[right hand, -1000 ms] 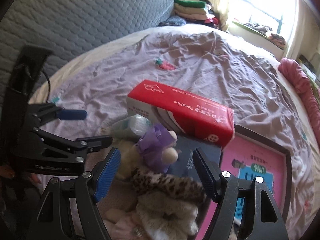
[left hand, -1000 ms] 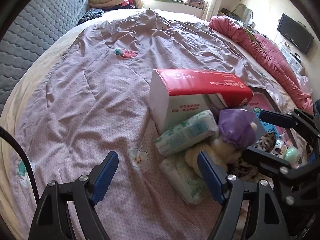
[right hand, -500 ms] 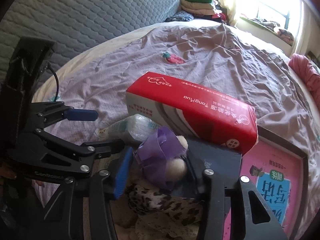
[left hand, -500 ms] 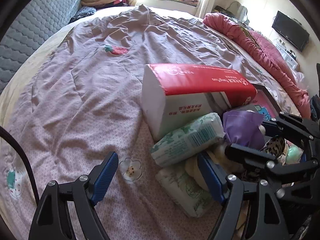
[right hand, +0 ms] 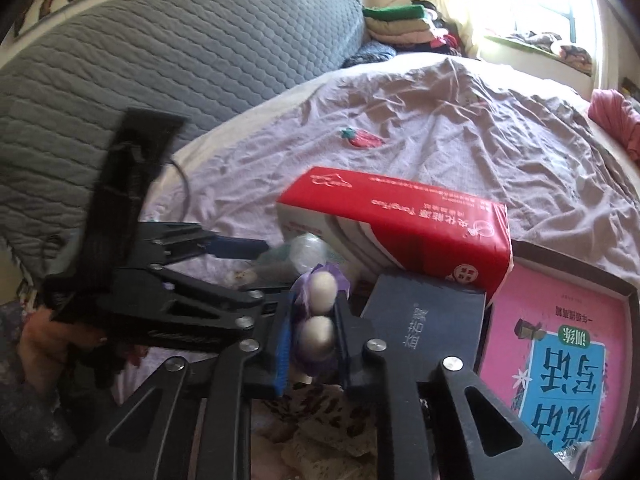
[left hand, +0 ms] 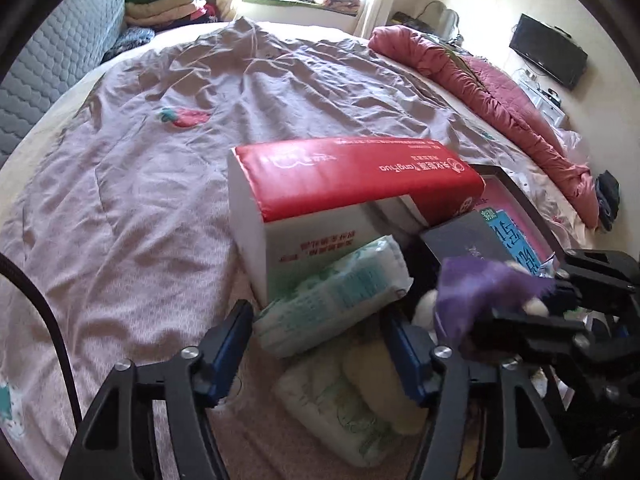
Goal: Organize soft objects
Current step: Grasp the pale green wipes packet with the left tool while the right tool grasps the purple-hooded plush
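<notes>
- While its blue pads press in from both sides, the right hand-held gripper (right hand: 312,332) is clamped on the purple-capped plush toy (right hand: 316,312), whose two pale round parts show between the fingers.
- That toy sits just in front of the red-and-white tissue pack (left hand: 340,192), the landmark of the pile on the bed (left hand: 160,208).
- The left hand-held gripper (left hand: 320,344) has just been narrowing; its jaws stand apart on either side of a green-printed soft pack (left hand: 332,296), and I cannot tell whether the pads touch it.
- This soft pack leans against the near face of the tissue pack; a second, similar pack (left hand: 332,412) lies nearer the camera, below it.
- A dark notebook (right hand: 424,316) rests against the tissue pack's right end, with a pink-and-blue book in a dark tray (right hand: 560,344) further right.
- Leopard-print fabric (right hand: 320,412) lies below the gripped toy.
- A rolled pink quilt (left hand: 500,92) lies well beyond the tissue pack, along the bed's far right edge.
</notes>
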`<state>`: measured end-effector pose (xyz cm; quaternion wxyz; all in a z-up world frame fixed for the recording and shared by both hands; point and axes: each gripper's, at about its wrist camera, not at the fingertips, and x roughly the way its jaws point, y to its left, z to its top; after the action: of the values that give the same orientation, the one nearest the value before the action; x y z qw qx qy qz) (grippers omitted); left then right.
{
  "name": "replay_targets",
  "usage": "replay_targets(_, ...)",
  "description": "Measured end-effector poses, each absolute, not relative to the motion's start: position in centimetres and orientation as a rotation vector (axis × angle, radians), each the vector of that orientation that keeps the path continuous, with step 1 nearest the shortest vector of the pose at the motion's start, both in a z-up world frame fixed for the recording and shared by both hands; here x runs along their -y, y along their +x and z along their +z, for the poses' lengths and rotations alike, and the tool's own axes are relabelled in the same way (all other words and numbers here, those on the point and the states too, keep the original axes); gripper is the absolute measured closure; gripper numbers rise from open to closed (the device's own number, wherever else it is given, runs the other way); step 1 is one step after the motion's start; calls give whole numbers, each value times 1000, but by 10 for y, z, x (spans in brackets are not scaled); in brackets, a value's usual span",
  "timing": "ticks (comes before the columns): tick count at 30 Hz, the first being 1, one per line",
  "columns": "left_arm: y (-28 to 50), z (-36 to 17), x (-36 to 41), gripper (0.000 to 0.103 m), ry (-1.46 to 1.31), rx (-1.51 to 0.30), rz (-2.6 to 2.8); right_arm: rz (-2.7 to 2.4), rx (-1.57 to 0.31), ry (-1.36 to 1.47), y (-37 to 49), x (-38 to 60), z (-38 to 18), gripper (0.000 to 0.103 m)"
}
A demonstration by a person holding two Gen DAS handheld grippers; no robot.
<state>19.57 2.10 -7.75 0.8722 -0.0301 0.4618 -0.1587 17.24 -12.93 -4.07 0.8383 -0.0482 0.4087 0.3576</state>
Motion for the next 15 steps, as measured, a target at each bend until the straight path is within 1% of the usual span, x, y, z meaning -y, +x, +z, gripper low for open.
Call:
replay_targets(1, 196, -78, -20, 48, -52, -959, -342, 758, -862, -113, 170, 128, -40, 85)
replay_targets(4, 196, -80, -17, 60, -51, -958, -377, 759, -865, -119, 164, 127, -38, 85)
replay_targets(9, 192, -81, -10, 69, -15, -945, -411, 753, -914, -62, 160, 134, -43, 86)
replay_targets(15, 187, -76, -14, 79, -53, -911, -413, 745, -864, -60, 152, 135, -36, 87)
